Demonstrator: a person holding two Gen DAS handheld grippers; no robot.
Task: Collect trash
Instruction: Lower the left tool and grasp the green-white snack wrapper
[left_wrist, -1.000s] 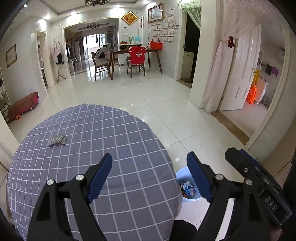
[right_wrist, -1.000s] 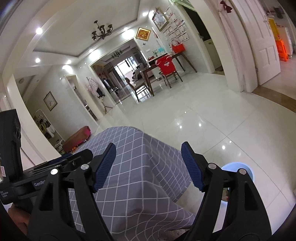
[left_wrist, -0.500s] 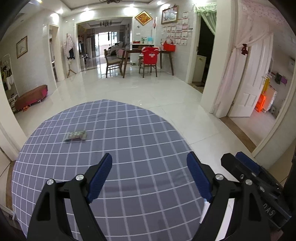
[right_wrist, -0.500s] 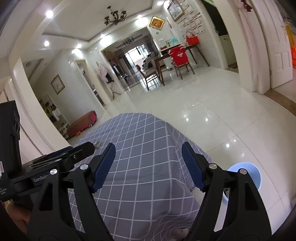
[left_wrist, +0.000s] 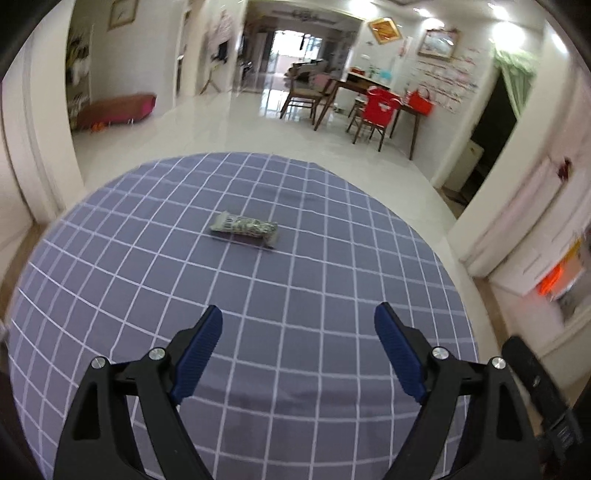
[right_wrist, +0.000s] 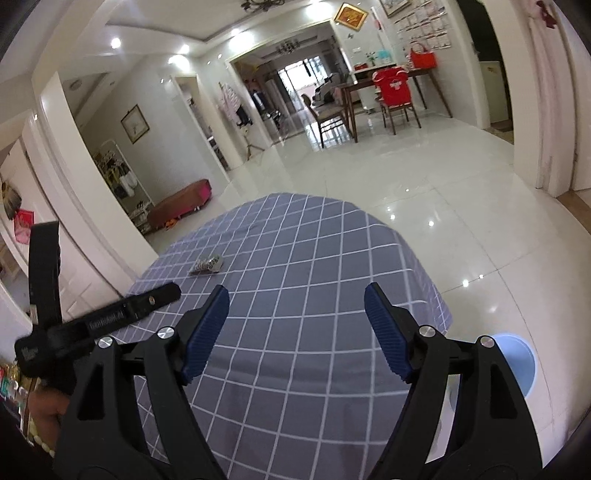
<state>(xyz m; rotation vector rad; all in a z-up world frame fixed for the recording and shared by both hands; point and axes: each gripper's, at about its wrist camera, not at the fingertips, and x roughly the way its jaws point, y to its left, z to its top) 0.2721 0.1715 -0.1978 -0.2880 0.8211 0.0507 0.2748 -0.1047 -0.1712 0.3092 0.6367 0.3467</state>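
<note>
A crumpled silver-green wrapper (left_wrist: 244, 226) lies near the middle of the round table with the grey checked cloth (left_wrist: 332, 295). My left gripper (left_wrist: 298, 332) is open and empty, above the cloth, with the wrapper ahead of it and slightly left. My right gripper (right_wrist: 296, 314) is open and empty over the table's near right side. In the right wrist view the wrapper (right_wrist: 207, 265) lies far left on the cloth (right_wrist: 314, 258), past the left gripper's body (right_wrist: 110, 317). A light blue bin (right_wrist: 517, 363) stands on the floor right of the table.
White glossy tile floor (right_wrist: 424, 177) surrounds the table. A dining table with a red-covered chair (left_wrist: 376, 110) stands far back. A low red bench (left_wrist: 114, 110) sits at the back left. White door frames and walls (left_wrist: 524, 206) are to the right.
The left gripper has swung left and forward over the table, so the wrapper now sits centred ahead of it. The right gripper has tilted down and left, bringing the wrapper into its view.
</note>
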